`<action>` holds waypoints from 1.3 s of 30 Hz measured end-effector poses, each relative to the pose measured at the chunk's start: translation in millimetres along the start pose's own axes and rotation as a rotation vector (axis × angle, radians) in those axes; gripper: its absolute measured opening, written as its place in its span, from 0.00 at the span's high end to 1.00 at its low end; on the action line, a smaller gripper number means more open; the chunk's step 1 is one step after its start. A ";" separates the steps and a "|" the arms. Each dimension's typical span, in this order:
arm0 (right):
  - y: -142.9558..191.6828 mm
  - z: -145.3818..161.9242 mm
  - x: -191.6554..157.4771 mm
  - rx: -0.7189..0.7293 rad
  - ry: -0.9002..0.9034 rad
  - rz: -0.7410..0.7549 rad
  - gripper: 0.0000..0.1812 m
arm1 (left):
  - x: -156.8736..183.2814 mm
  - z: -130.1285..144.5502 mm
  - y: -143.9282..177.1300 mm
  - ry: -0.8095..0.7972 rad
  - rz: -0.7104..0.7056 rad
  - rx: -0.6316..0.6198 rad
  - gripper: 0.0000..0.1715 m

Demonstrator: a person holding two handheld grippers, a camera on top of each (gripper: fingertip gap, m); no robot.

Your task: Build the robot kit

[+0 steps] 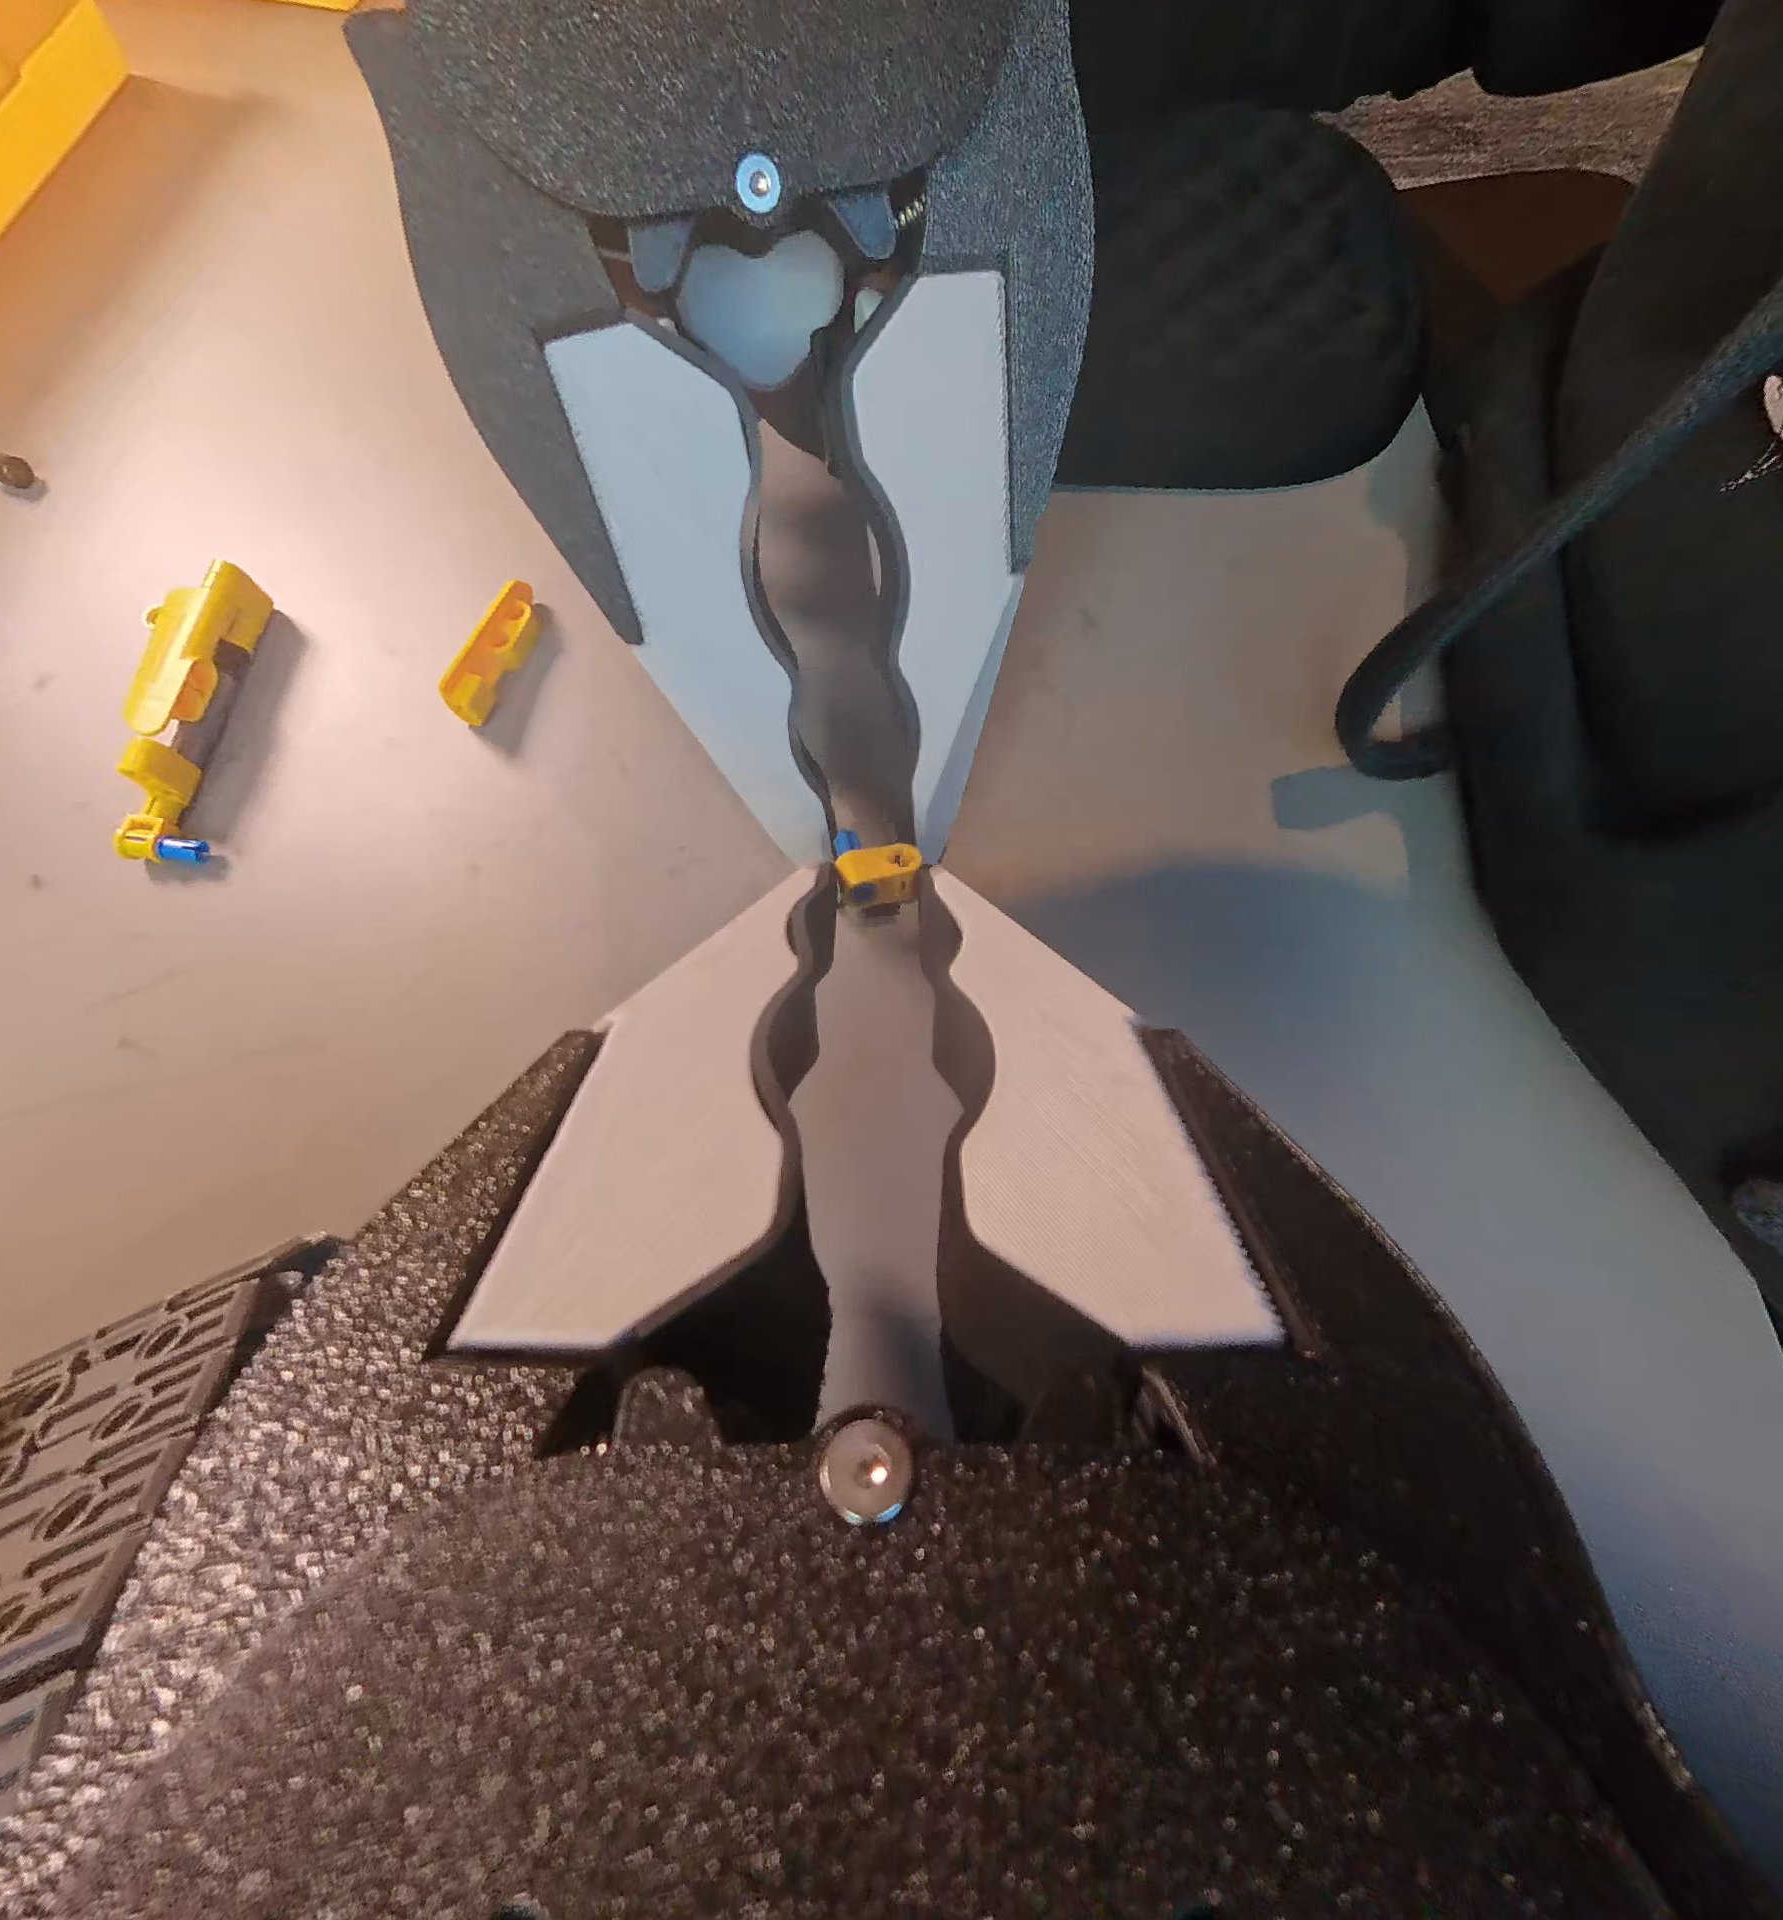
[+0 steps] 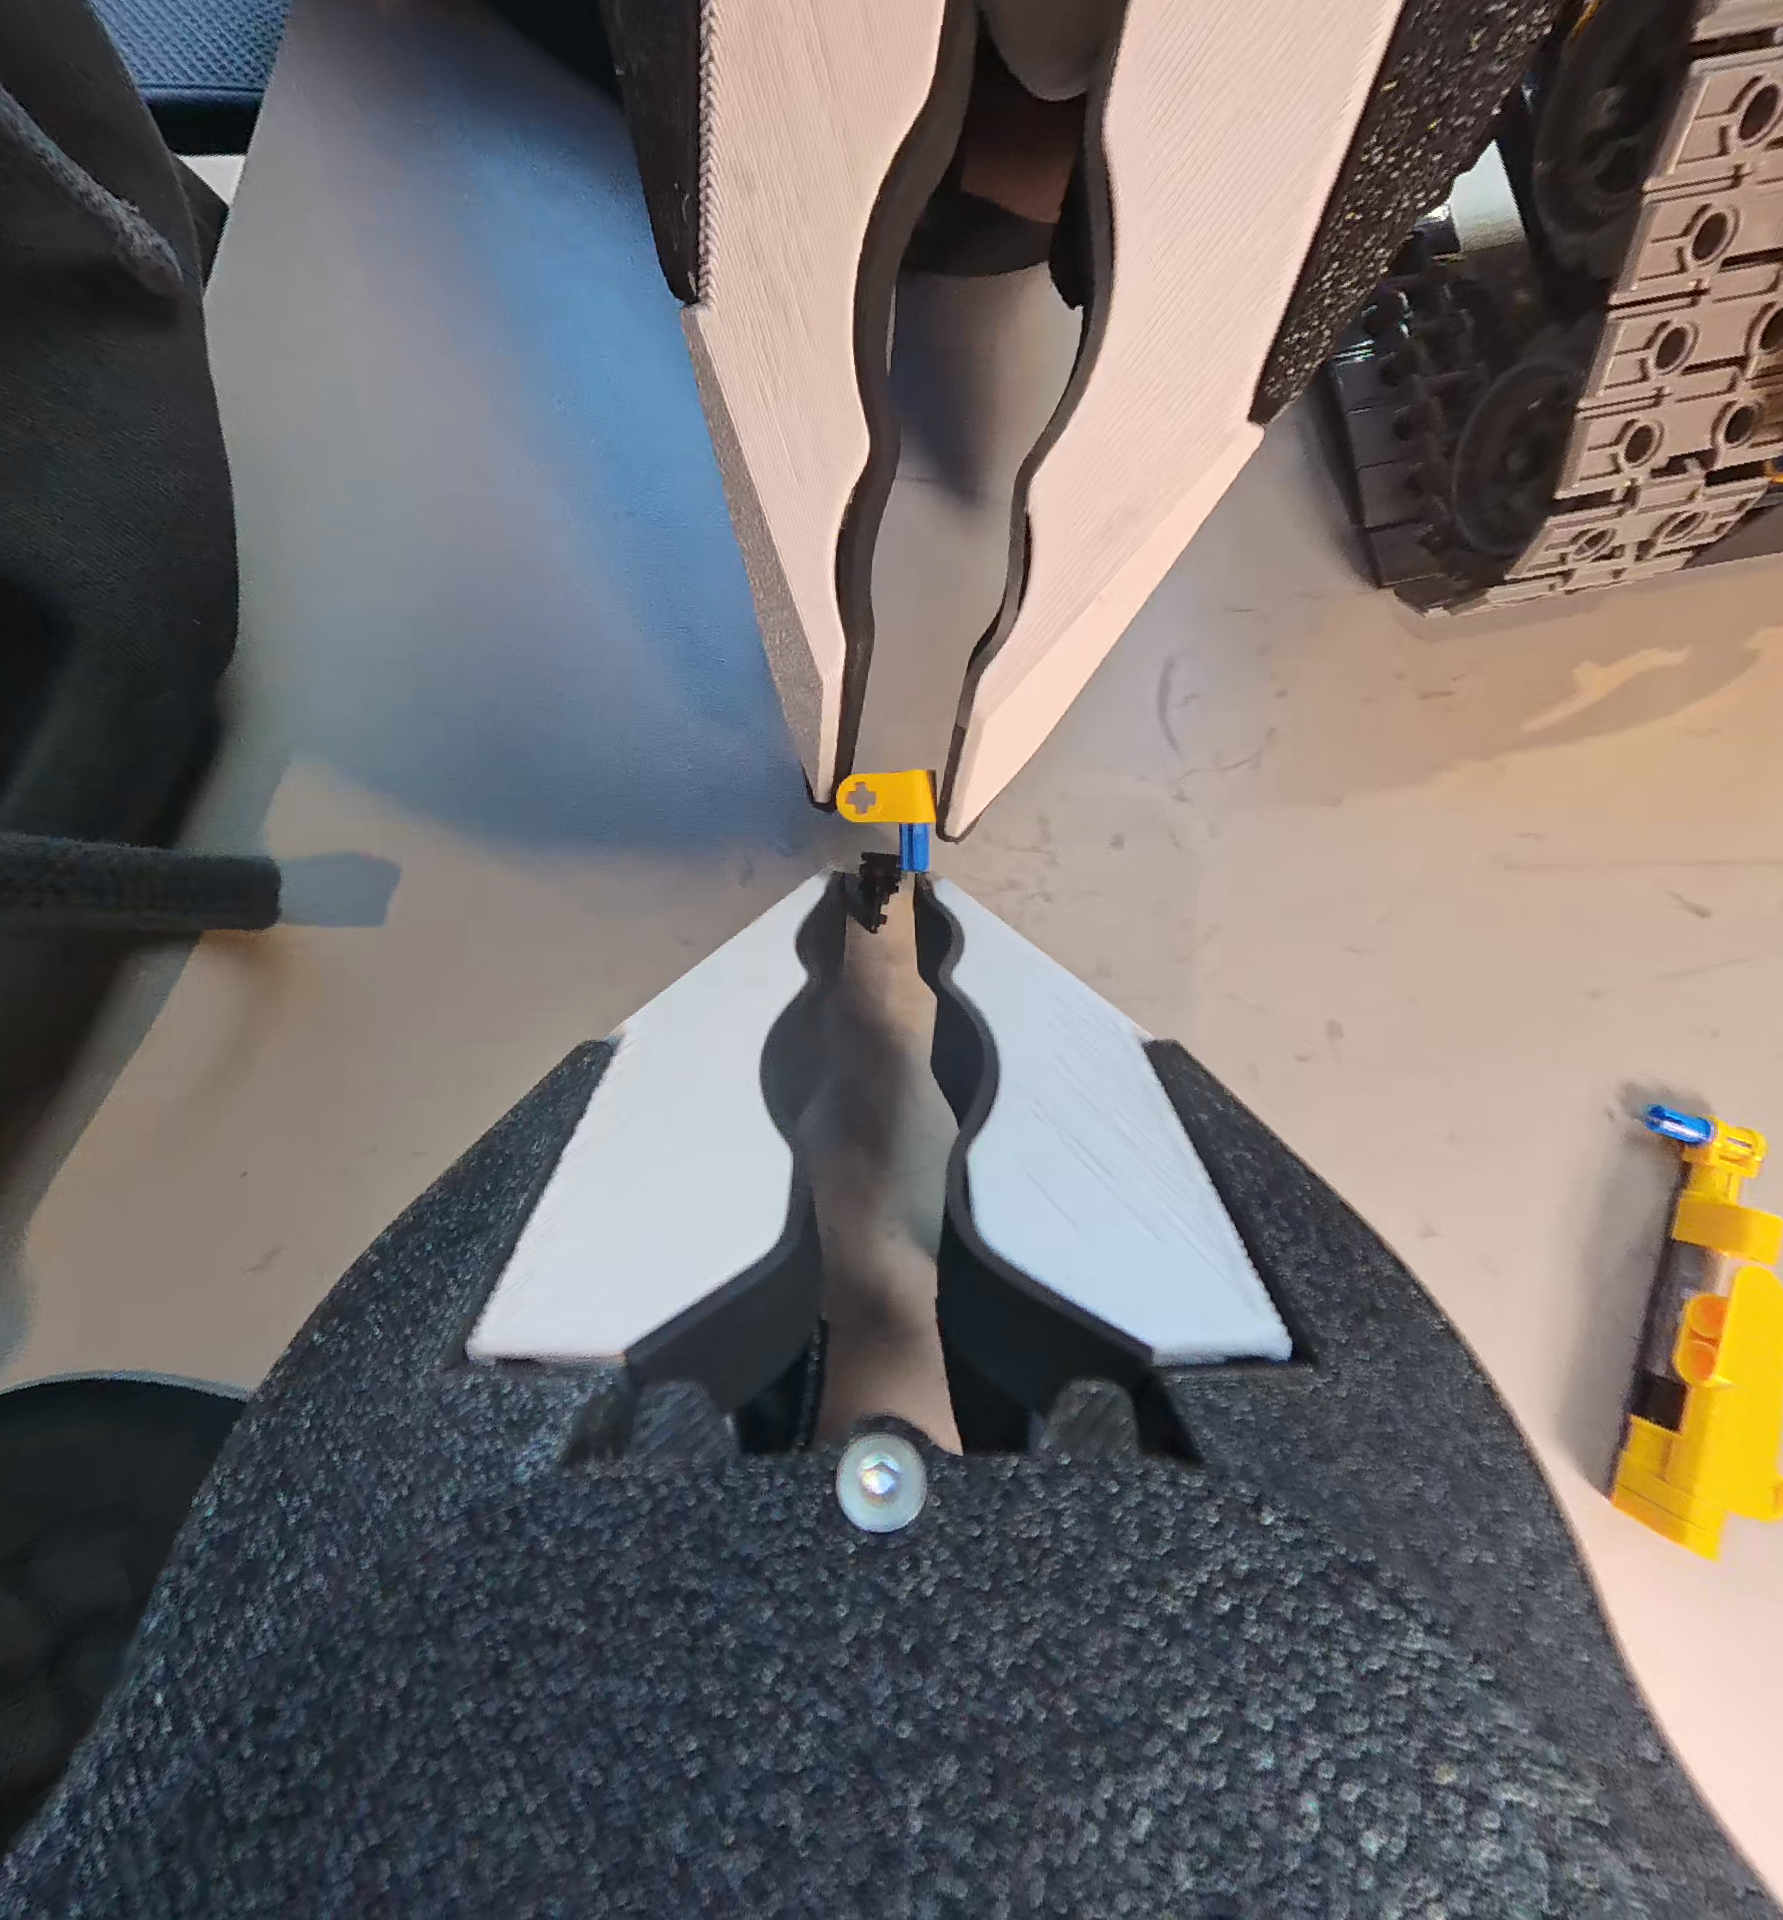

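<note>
My two grippers meet tip to tip above the grey table (image 1: 347, 1039). My left gripper (image 1: 874, 878) is shut on a small yellow connector (image 1: 879, 864) with a blue pin (image 1: 845, 840) in it. It shows from the far side in the right wrist view (image 2: 887, 808), with the connector (image 2: 882, 797) and the blue pin (image 2: 914, 844) pointing at my right gripper. My right gripper (image 2: 874, 881) is shut on a tiny black pin (image 2: 874, 896), close under the connector. It enters the left wrist view from the top (image 1: 871, 831).
A yellow brick assembly with a blue pin (image 1: 186, 686) (image 2: 1708, 1351) and a small yellow part (image 1: 492, 652) lie on the table. A grey tracked model (image 2: 1645, 312) stands at the far right. A yellow box (image 1: 4, 125), a black cable (image 1: 1489, 582) and dark fabric (image 1: 1697, 727) sit at the edges. The grippers are tip to tip, or close to it.
</note>
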State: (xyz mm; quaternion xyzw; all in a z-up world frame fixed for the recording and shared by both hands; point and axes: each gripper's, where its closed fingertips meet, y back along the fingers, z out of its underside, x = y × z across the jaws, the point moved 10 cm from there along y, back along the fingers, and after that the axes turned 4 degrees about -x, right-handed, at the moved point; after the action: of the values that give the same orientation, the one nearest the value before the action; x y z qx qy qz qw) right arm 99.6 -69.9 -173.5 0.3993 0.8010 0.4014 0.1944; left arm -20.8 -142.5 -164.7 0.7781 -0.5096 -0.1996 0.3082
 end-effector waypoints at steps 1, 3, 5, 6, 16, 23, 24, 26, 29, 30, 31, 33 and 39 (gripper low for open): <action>0.0 0.1 0.2 0.002 -0.001 0.002 0.93 | 0.0 -0.1 -0.1 0.000 0.000 -0.001 0.92; 1.4 0.7 0.1 0.005 -0.002 0.000 0.91 | -0.4 -0.9 -0.1 -0.002 -0.003 0.001 0.92; 7.1 2.1 1.6 0.025 -0.001 0.010 0.90 | -1.3 -2.1 -0.4 -0.004 -0.003 0.003 0.92; 11.6 2.8 2.8 0.045 -0.001 0.016 0.90 | -1.9 -2.8 -0.8 -0.005 -0.003 0.002 0.92; 19.9 5.3 1.2 0.127 0.043 0.024 0.97 | -2.1 -4.5 -7.3 -0.032 0.018 -0.020 0.92; 19.9 5.3 3.1 0.132 0.029 0.023 0.98 | -3.0 -3.7 -6.9 -0.035 0.017 -0.015 0.92; 20.0 5.1 3.2 0.130 0.026 0.021 0.98 | -2.9 -3.7 -6.8 -0.035 0.017 -0.016 0.92; 20.3 4.6 3.6 0.123 0.015 0.023 0.98 | -2.9 -3.5 -7.2 -0.035 0.009 -0.023 0.92; 20.5 4.4 3.8 0.104 0.002 0.027 0.98 | -2.8 -2.2 -7.3 -0.040 -0.010 -0.038 0.92; 20.4 4.4 3.8 0.098 -0.001 0.027 0.98 | -2.4 -2.2 -6.8 -0.042 -0.013 -0.036 0.92; 20.3 4.2 3.6 0.098 -0.001 0.029 0.98 | -2.0 -2.5 -6.0 -0.044 -0.014 -0.031 0.91; 20.3 3.6 3.6 0.094 -0.005 0.032 0.99 | -1.8 -2.9 -4.6 -0.041 -0.016 -0.023 0.91; 20.6 2.7 3.5 0.075 -0.020 0.035 0.99 | -1.1 -4.4 -4.5 -0.035 -0.034 -0.024 0.89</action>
State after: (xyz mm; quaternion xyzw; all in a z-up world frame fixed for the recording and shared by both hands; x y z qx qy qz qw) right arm 109.2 -58.4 -158.7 0.4242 0.8064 0.3705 0.1806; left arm -15.5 -139.0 -164.6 0.7794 -0.4990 -0.2245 0.3053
